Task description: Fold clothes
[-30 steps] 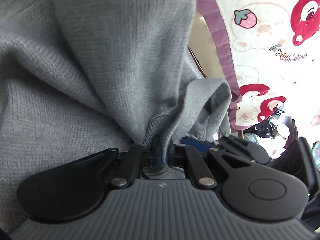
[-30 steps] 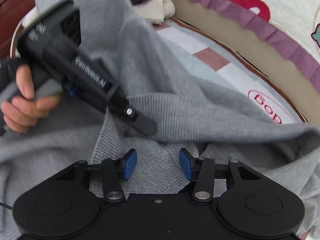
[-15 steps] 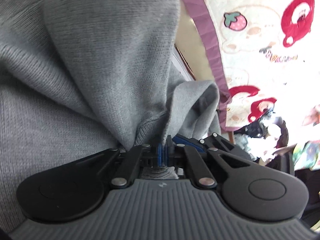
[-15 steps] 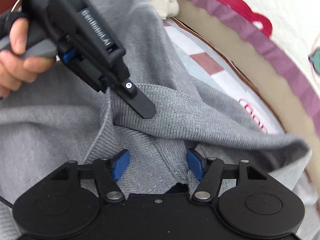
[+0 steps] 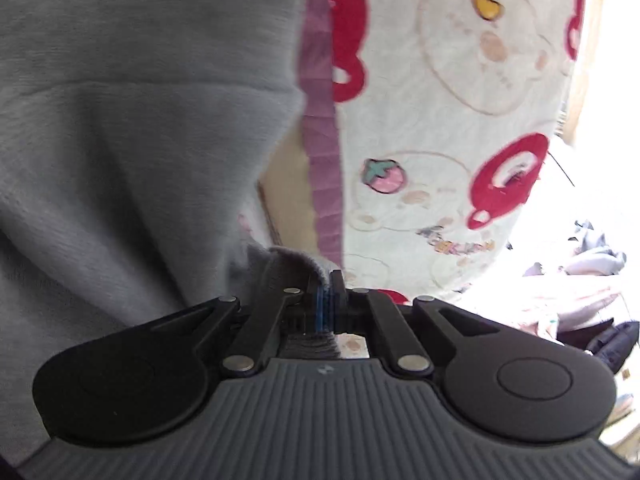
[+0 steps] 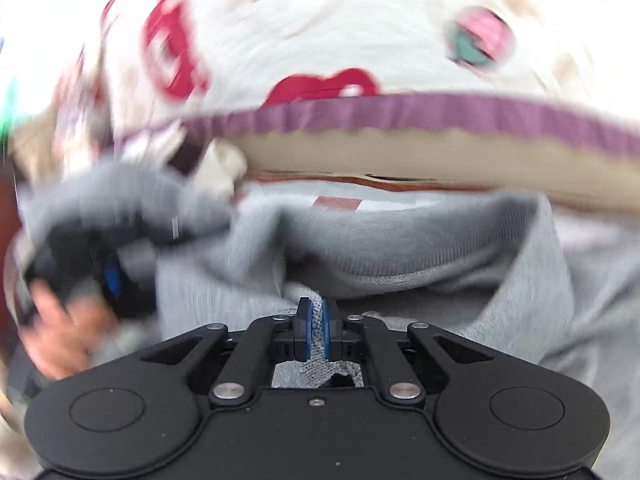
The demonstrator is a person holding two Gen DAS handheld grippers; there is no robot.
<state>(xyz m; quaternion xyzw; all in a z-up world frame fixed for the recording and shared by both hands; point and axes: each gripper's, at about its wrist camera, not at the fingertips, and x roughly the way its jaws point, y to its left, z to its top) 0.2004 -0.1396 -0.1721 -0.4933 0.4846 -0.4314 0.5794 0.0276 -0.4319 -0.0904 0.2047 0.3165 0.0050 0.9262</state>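
Grippers left (image 5: 327, 292) and right (image 6: 315, 314) both pinch grey sweater (image 6: 400, 256); quilt (image 5: 440, 120) lettering blurred, unreadable.

Sweater lying before the quilt.
Sweater (image 6: 400, 248) is lying in front; quilt (image 6: 360, 32) is spreading behind it.

One grey sweater (image 6: 400, 248) — two grippers, seemingly.

grey knit sweater (image 6: 400, 248), bunched and draped, edge pinched up, folds hanging
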